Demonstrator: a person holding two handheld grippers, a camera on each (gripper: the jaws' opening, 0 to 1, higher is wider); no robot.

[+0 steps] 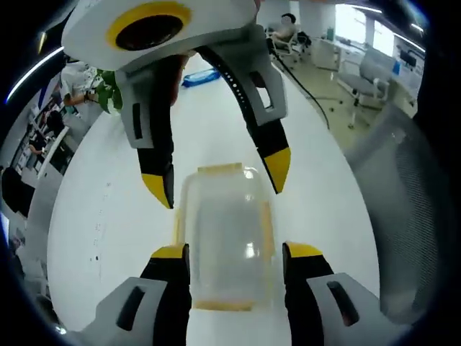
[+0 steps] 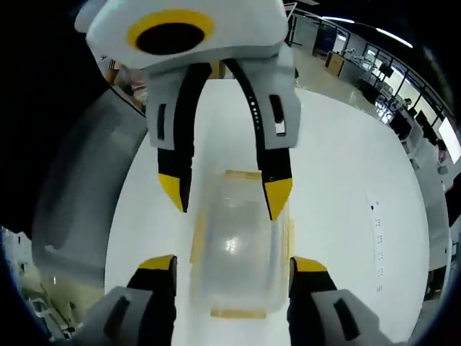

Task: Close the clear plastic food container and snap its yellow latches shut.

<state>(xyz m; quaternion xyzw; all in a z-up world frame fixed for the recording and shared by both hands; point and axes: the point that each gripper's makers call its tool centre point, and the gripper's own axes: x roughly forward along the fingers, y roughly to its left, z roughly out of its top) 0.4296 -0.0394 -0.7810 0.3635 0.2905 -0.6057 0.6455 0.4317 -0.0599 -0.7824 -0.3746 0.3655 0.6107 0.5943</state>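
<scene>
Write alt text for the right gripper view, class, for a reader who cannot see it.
A clear container with yellow latches lies on a white table, between the open right tongs below and the open left tongs reaching in from above.

Container on table, btwn left hand-held gripper & right hand-held gripper, one per end.

I see the clear plastic food container lying flat on the white table, lid on top. It is rectangular with rounded corners. Its yellow latches line the rim at both ends and along the long sides.
</scene>
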